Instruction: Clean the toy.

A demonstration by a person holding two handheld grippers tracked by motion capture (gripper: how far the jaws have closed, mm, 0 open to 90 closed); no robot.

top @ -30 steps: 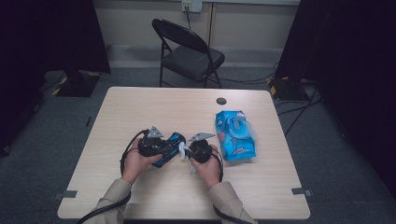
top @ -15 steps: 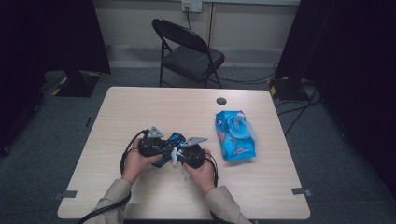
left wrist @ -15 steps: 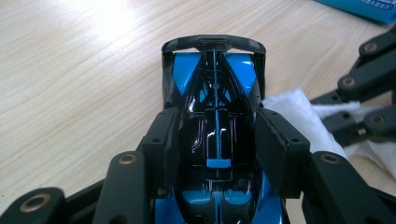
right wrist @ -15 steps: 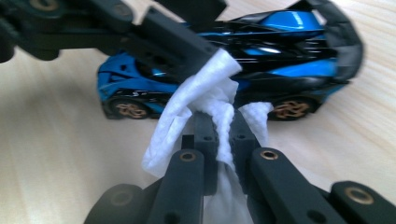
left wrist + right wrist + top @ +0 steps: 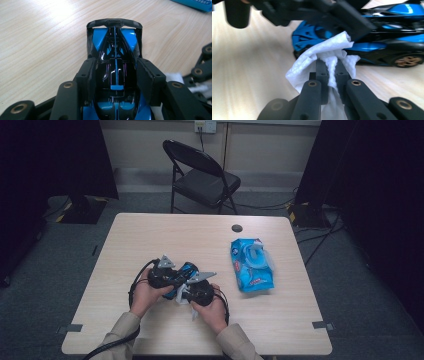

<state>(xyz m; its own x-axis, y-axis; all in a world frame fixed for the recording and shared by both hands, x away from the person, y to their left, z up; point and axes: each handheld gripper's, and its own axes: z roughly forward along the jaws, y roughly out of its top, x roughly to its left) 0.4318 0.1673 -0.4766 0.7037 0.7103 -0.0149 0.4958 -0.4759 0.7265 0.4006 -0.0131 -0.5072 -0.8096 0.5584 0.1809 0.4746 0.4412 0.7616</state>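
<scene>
Left tool (image 5: pixel 113 75) clamps the glossy blue-and-black toy car (image 5: pixel 114 52) mid-frame; right tool (image 5: pixel 331 66) pinches a crumpled white wipe (image 5: pixel 322 53) against it.

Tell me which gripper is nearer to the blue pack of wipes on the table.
Right. The right gripper, shut on a white wipe, is beside the toy car, closer to the pack of wipes. The left gripper clamps the car, farther left.

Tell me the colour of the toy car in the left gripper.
The toy car is blue and glossy black; the left gripper view shows it best.
</scene>
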